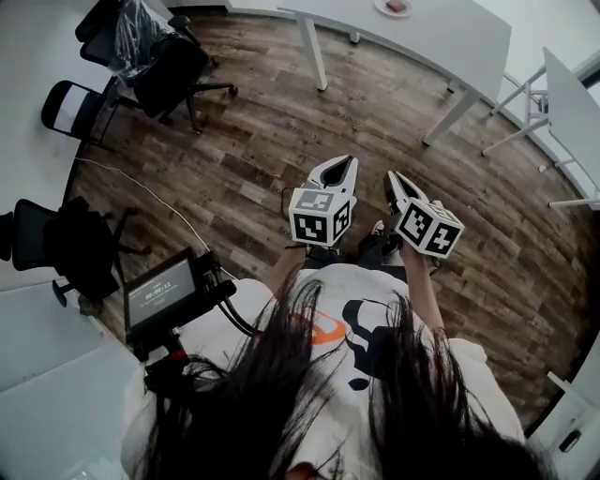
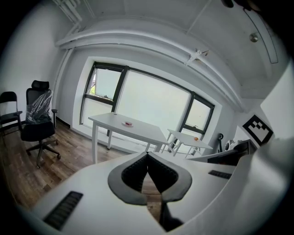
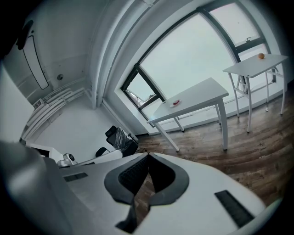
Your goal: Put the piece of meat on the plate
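Standing on the wooden floor (image 1: 262, 141), well apart from the white table (image 1: 441, 37), a person holds both grippers out in front. The left gripper (image 1: 349, 161) and the right gripper (image 1: 392, 176) each have their jaws pressed together, with nothing between them. The reddish piece of meat (image 1: 397, 6) lies on the plate (image 1: 380, 8) on that far table.

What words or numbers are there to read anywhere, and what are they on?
No text is legible.
The small screen: writing too blurred to read.
The shirt: orange and black print, no clear letters.
The left gripper and right gripper: cubes with square patterns, no words.
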Demonstrator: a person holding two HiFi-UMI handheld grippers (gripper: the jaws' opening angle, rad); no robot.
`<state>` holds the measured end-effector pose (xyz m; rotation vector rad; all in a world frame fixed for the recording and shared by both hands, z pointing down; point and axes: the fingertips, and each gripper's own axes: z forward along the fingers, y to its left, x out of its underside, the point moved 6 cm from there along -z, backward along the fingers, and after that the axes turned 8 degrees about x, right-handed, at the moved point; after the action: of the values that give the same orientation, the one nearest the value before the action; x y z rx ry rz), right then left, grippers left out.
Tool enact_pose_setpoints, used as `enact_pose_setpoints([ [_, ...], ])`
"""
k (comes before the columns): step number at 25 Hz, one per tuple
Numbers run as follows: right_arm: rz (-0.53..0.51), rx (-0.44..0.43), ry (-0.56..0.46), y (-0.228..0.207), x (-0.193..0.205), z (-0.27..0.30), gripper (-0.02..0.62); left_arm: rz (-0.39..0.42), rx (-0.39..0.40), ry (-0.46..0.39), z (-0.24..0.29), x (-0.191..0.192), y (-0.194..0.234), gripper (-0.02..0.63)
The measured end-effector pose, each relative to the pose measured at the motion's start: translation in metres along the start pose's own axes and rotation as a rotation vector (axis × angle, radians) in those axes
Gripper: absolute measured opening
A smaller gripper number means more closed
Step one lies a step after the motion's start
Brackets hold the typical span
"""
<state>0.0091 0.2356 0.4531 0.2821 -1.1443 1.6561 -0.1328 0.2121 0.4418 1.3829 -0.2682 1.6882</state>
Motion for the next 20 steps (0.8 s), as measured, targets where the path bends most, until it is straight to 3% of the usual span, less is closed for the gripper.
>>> enact_pose_setpoints([
  [6, -0.019, 0.027, -0.027, 0.014, 0.029, -0.004, 0.006, 0.035, 0.053, 0.003, -0.014, 0.013, 0.004, 0.005],
  [20, -0.034, 0.060, -0.064, 0.010, 0.026, -0.014, 0.006, 0.067, 0.109, 0.004, -0.011, 0.011, -0.009, 0.005],
])
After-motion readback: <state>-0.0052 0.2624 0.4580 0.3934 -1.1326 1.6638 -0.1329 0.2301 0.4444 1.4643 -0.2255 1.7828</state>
